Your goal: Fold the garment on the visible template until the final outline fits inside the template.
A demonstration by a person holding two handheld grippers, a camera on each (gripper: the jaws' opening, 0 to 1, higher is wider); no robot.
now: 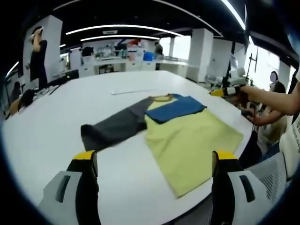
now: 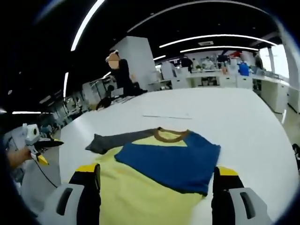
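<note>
A shirt lies flat on the white table (image 1: 56, 117). Its yellow body (image 1: 187, 138) points toward me, and a grey sleeve (image 1: 112, 129) stretches out to the left. A blue sleeve (image 1: 176, 108) is folded across the chest, below the brown collar (image 1: 161, 98). My left gripper (image 1: 155, 155) hovers open over the table's near edge, short of the shirt's hem. In the right gripper view the blue sleeve (image 2: 171, 161) lies across the yellow body (image 2: 136, 194), with the grey sleeve (image 2: 117, 139) beyond it. My right gripper (image 2: 157, 169) hangs open just above the shirt, holding nothing.
A thin pale strip (image 1: 129, 91) lies on the table beyond the collar. A mesh chair (image 1: 276, 173) and a seated person (image 1: 274, 108) are at the right edge. A hand holds the right gripper (image 1: 229, 91) there. A person stands at the back left (image 1: 37, 51).
</note>
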